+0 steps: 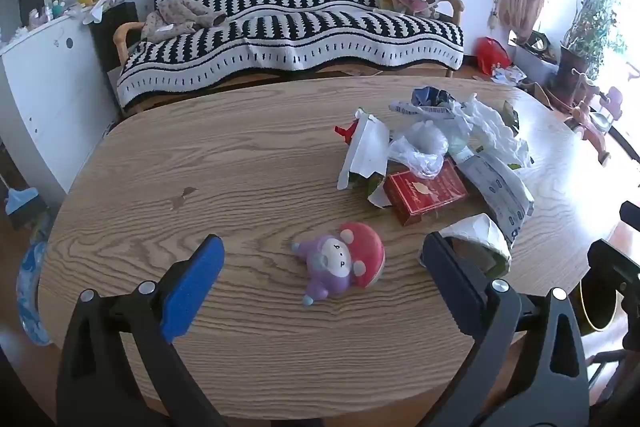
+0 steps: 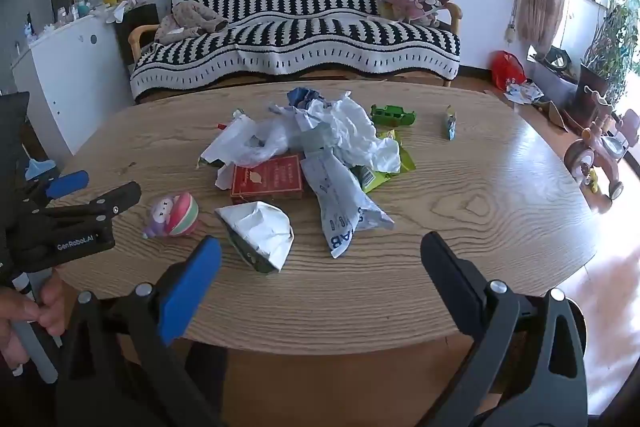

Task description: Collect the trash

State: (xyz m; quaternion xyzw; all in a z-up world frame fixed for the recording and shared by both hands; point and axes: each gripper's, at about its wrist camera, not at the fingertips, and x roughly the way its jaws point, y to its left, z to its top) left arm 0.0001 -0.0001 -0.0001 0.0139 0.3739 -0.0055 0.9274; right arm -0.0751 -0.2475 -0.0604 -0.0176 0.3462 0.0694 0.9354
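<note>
A heap of trash lies on the oval wooden table [image 2: 460,211]: crumpled white paper [image 2: 352,131], a clear plastic bag [image 2: 264,143], a red box [image 2: 267,177], a white and blue printed bag [image 2: 344,205], green wrappers [image 2: 382,175] and a crumpled white wrapper [image 2: 260,233] nearest me. My right gripper [image 2: 320,259] is open and empty above the table's near edge, just in front of the heap. My left gripper [image 1: 322,255] is open and empty, its fingers either side of a purple and red toy [image 1: 344,261]. The red box [image 1: 424,193] lies beyond it.
A green toy car [image 2: 392,115] and a small wrapper [image 2: 450,123] lie past the heap. A striped sofa [image 2: 296,39] stands behind the table, a white cabinet [image 2: 68,79] at left, a tricycle [image 2: 600,151] and plants at right.
</note>
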